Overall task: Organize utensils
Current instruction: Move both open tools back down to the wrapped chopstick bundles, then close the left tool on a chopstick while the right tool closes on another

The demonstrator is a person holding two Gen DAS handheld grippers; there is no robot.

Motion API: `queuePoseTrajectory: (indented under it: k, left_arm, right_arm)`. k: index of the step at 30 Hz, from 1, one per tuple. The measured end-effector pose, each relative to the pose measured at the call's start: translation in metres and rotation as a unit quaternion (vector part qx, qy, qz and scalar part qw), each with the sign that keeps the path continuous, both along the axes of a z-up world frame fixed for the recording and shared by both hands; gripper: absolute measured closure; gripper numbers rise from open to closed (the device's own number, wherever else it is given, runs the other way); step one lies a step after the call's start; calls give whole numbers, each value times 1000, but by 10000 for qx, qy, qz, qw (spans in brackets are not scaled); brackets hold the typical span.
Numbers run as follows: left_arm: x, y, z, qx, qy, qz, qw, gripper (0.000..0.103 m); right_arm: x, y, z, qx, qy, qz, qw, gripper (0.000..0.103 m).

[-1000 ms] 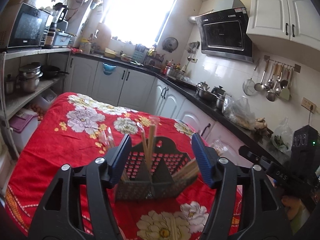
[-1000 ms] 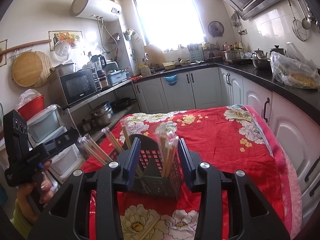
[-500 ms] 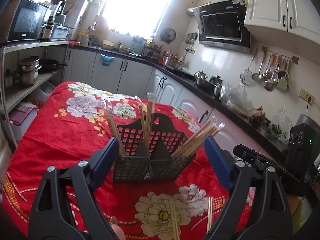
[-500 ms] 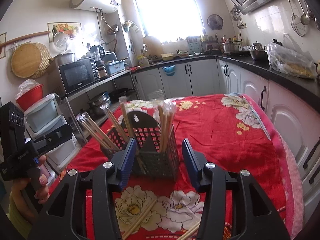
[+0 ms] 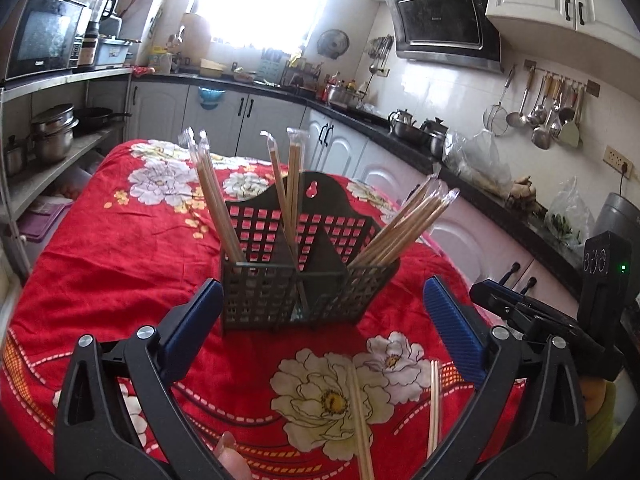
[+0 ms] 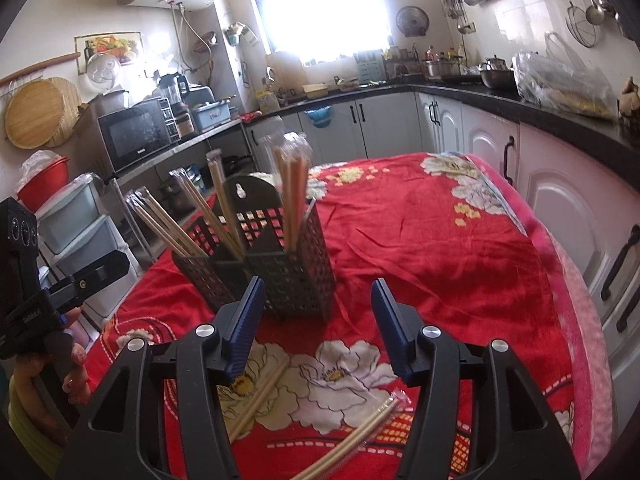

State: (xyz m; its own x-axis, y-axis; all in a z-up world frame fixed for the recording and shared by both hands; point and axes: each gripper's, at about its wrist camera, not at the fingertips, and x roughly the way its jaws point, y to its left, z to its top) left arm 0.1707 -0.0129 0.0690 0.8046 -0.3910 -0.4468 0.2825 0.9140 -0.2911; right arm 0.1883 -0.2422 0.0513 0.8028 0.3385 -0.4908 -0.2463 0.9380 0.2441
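Red floral cloth (image 5: 120,248), black latticed caddy (image 5: 296,280) upright

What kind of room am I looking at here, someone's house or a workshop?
Almost certainly a home kitchen. A black range hood hangs on the white-tiled wall above steel ladles and strainers on a rail, a black microwave sits on a shelf, and the red flowered tablecloth covers a table with a black chopstick caddy.
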Motion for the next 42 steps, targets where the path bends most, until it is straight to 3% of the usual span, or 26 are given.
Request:
queuePoseTrajectory:
  k: [9,20,26,31,42]
  left_arm:
    - [5,-10,-16,177,255,-67,9995,11]
    - [14,-40,-53,456,719,-489,9952,11]
    - [20,-51,-73,573,1017,-656,9910,25]
    - [28,-61,-90,608,1340,-829,9856,45]
    - [48,-80,-110,767,1779,-1105,9748,54]
  right_arm:
    - [-1,-7,-21,-26,288,-78,9996,48]
    - [2,-16,-54,-150,846,-193,9961,48]
    - [6,-20,-72,-154,1151,-262,9929,48]
    - [10,-22,-87,-132,1411,-255,9896,48]
    - [17,-19,-107,-104,1706,-241,9850,50]
